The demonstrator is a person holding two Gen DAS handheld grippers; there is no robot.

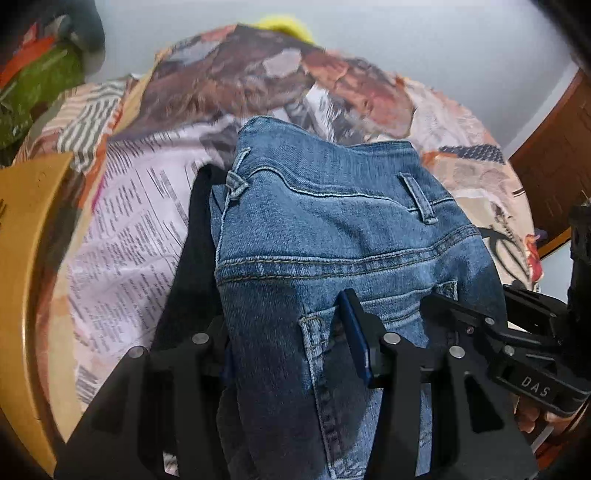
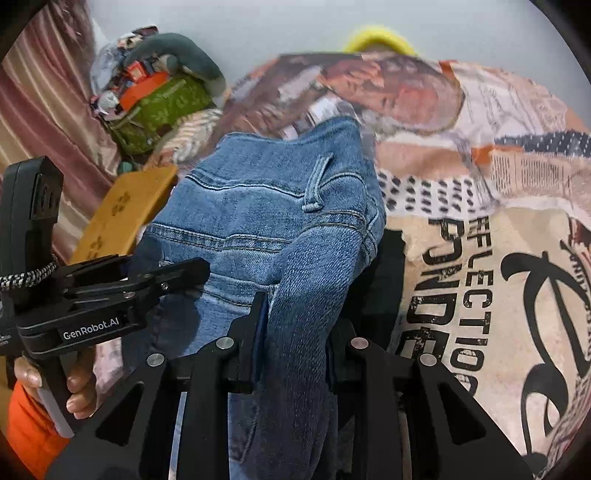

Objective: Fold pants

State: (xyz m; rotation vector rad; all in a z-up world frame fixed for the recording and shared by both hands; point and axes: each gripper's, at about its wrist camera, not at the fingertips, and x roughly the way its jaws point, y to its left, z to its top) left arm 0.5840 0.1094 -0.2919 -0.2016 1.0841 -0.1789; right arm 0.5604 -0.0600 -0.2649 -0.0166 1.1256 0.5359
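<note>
Because each gripper pinched a separate side of the jeans (image 1: 332, 236), the denim hung between them as one doubled panel, seat and back pocket facing the cameras. Nearest the left wrist lens, the left gripper (image 1: 291, 354) stood at a middling width, its blue pads clamped on a thick bunch of cloth beside the pocket. The right gripper (image 2: 295, 332) was set narrower, squeezing a rolled fold of denim. That paired hold looked meant to keep the edges level so the garment could be laid down flat, waistband farthest from the hands. A hand (image 2: 79, 384) with an orange sleeve gripped the left tool's handle.

Beyond the jeans, whose waistband end drooped toward the bed, lay a bedspread (image 2: 480, 258) printed with newspaper text, bold black lettering and rust-brown patches, with some black fabric (image 1: 192, 236) showing under the denim. A yellowish wooden bed frame (image 1: 33, 236) edged it. Farther off sat a heap of clothes (image 2: 159, 99), a striped curtain (image 2: 44, 103), a yellow object (image 2: 376, 40), a brown wooden door (image 1: 550, 166) and a pale wall (image 1: 406, 29).
</note>
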